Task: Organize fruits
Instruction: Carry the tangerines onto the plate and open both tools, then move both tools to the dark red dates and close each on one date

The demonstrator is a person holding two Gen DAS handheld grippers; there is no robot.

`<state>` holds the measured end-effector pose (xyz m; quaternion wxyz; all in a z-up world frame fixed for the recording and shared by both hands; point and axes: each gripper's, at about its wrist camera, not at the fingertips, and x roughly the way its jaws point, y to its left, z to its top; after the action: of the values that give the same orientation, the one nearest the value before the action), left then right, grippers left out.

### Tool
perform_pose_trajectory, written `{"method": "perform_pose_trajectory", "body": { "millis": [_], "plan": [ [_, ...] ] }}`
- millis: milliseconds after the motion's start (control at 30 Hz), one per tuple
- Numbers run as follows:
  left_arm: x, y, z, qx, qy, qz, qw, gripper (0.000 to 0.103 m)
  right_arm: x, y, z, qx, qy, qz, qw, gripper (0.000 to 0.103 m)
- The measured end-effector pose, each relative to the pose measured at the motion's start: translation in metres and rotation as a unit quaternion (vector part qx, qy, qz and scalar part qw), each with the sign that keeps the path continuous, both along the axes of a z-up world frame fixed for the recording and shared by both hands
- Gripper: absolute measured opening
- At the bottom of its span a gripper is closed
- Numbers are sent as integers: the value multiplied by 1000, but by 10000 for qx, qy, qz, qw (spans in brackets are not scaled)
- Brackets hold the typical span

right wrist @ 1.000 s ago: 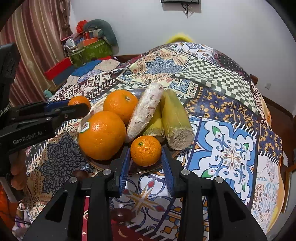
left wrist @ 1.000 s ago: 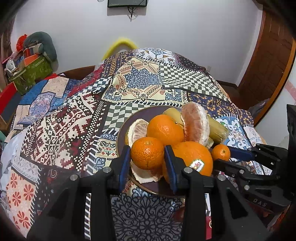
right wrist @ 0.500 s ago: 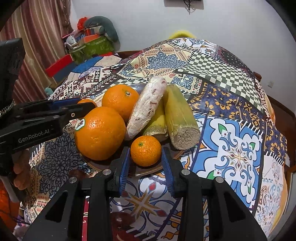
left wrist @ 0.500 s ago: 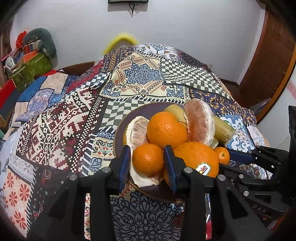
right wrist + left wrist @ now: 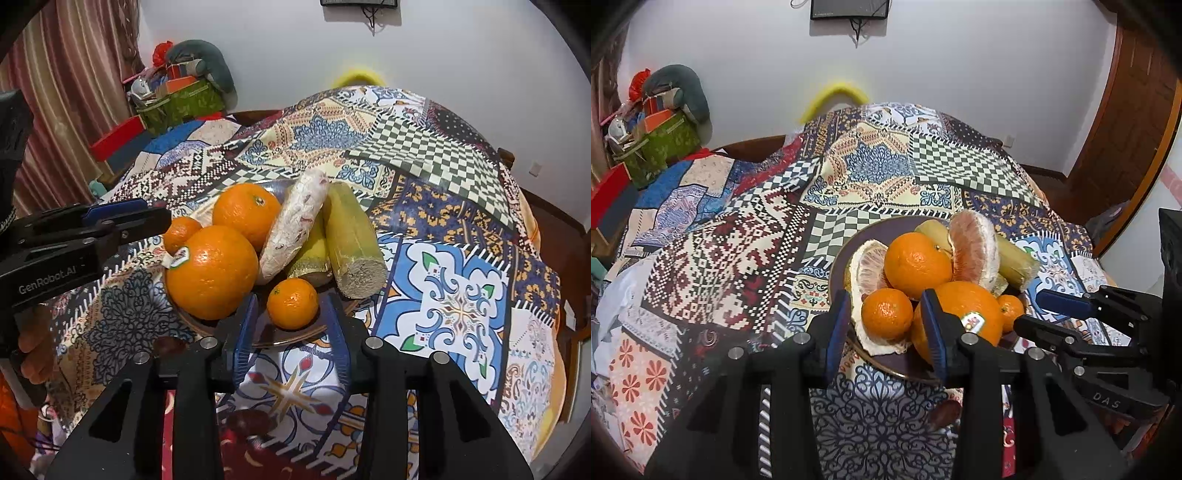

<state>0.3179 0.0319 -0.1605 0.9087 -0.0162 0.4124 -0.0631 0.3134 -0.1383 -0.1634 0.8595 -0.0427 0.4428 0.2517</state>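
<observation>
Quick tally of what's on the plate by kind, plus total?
Big oranges: 2
Small mandarins: 2
Peeled pomelo pieces: 2
Sugarcane pieces: 2
Total: 8 on the plate

Orange mandarins (image 5: 886, 314) on a dark brown plate (image 5: 886, 227); multicoloured patchwork tablecloth (image 5: 746, 258), checked and floral.

Matt patchwork cloth (image 5: 746, 236) covers the tabletop. The dark plate (image 5: 295, 334) looks glossy. Oranges (image 5: 210, 273) have shiny, dimpled peel; the peeled pomelo segment (image 5: 975, 251) looks dry, fibrous. Tongs (image 5: 886, 325): matt black plastic.
</observation>
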Motion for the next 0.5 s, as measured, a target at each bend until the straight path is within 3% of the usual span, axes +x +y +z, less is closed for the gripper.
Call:
{"method": "perform_pose_trajectory", "body": {
  "millis": [500],
  "plan": [
    [-55, -4, 28, 120, -253, -52, 9996, 45, -38, -9, 33, 12, -336, -65, 9994, 36]
  ]
}}
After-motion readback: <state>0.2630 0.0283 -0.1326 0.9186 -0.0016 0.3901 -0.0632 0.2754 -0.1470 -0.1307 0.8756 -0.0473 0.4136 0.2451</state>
